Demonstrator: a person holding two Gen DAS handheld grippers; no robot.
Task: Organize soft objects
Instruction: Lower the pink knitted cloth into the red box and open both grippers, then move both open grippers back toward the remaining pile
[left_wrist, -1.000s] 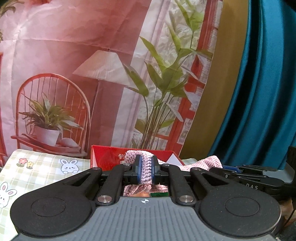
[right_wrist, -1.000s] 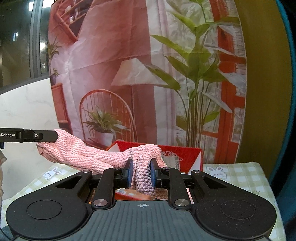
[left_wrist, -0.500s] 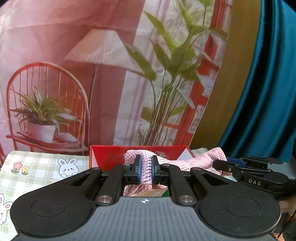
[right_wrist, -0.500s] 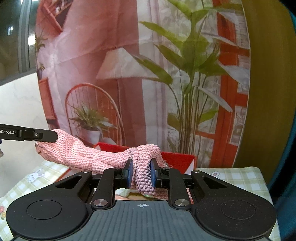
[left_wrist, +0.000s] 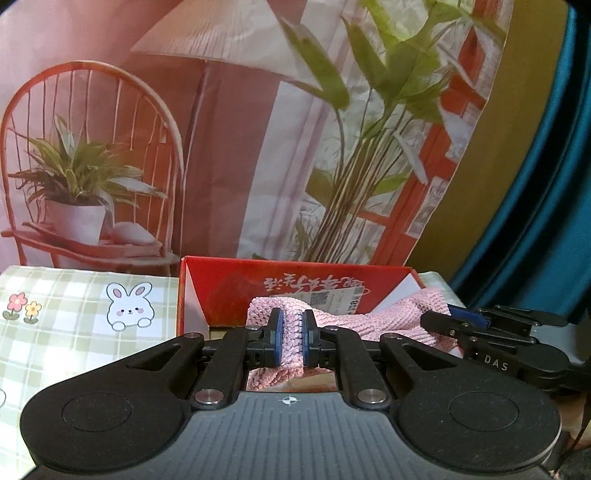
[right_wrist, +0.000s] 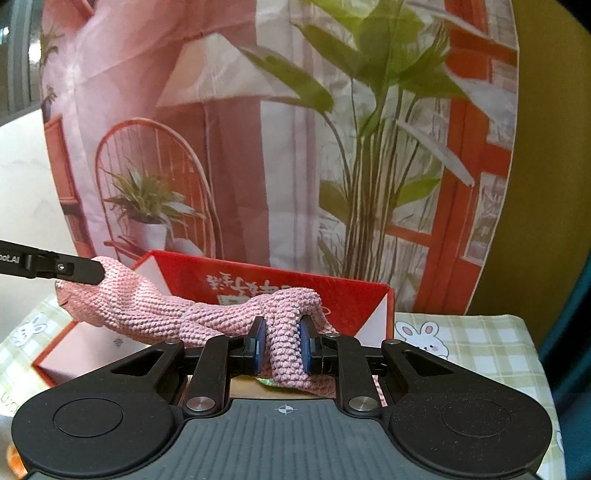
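Basically both claws were clamped on one pink knitted cloth (right_wrist: 155, 314): left gripper (left_wrist: 290, 341) pinched one end, right gripper (right_wrist: 282, 349) the other. Cloth was stretched between them, long axis running left-right, hanging over the open red box (left_wrist: 229, 291) on the bunny tablecloth (left_wrist: 74, 321). Box lay directly ahead and below both claws, neither clearly nearer; lowering together looked like the next call.

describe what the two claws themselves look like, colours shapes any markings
Both look alike. The left claw and right claw have matte black bodies with two round lobes, a grey ribbed centre plate with a small crosshair mark, silver pivot bolts, black linkage arms and blue pads on the fingers. White lettering shows on their sides: "DAS" on the right one, partly cut-off text on the left.
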